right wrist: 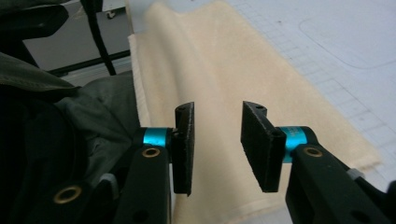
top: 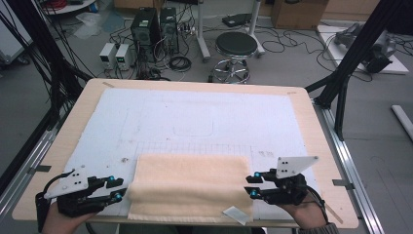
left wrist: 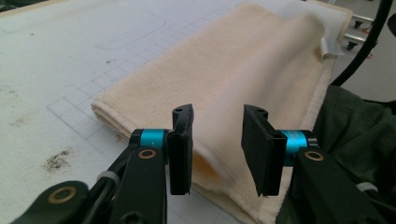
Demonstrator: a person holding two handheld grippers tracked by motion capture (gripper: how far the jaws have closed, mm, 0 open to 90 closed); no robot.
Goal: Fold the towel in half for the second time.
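Observation:
A cream towel [top: 190, 185] lies folded in a long band near the table's front edge. Its upper fold bulges up loosely and looks blurred in the left gripper view, where the towel [left wrist: 233, 65] runs away from the jaws. My left gripper [top: 117, 189] is at the towel's left end, open; the raised fold sits in the gap of the left gripper [left wrist: 217, 149] without the pads pressing it. At the towel's right end my right gripper [top: 253, 184] is open. In its own view the right gripper [right wrist: 217, 147] hangs over the towel [right wrist: 219, 60], with nothing pinched.
A white gridded mat [top: 195, 112] covers the wooden table [top: 311, 126]. A small white tag [top: 236, 214] sticks out at the towel's front right corner. A stool [top: 236, 46] and computer towers [top: 146, 29] stand on the floor beyond. The person's dark clothing [right wrist: 56, 116] lies close behind the grippers.

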